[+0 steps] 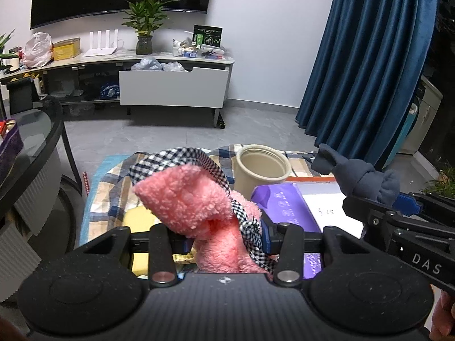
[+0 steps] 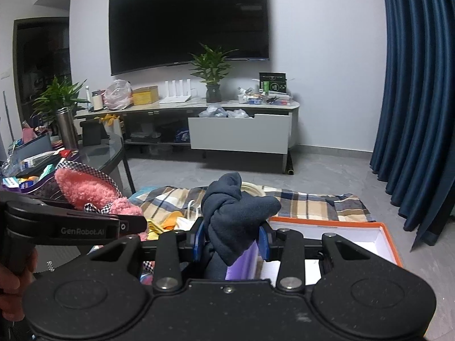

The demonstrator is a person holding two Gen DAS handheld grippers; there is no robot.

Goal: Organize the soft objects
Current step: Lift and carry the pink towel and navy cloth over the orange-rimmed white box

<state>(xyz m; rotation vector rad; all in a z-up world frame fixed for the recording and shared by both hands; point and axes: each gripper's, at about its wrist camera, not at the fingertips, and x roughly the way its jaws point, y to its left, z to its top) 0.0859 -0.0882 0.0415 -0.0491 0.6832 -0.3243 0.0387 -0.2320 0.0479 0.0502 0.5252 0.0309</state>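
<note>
While clamped between blue pads, a fluffy pink fleece cloth [image 1: 196, 207] with checked gingham trim fills the left gripper [image 1: 226, 238]. The right gripper [image 2: 231, 241] grips a knotted, matte navy sock bundle [image 2: 236, 213] above a plaid blanket [image 2: 307, 201].

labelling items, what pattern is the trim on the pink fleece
Black-and-white check trim on the pink fleece, clearest in the left wrist view.

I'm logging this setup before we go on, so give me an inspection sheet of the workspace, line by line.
Surface: plaid blanket spread on grey floor.
Job's things: pink fleece cloth with checked trim and knotted dark blue cloth, both lifted.
Clutter: beige pot, purple pack, orange-rimmed box.
Grippers: left tongs clamp the pink cloth; right tongs clamp the blue cloth.
Cables: nothing seen.
Surroundings: wall TV, media console, blue curtain, glass table.
</note>
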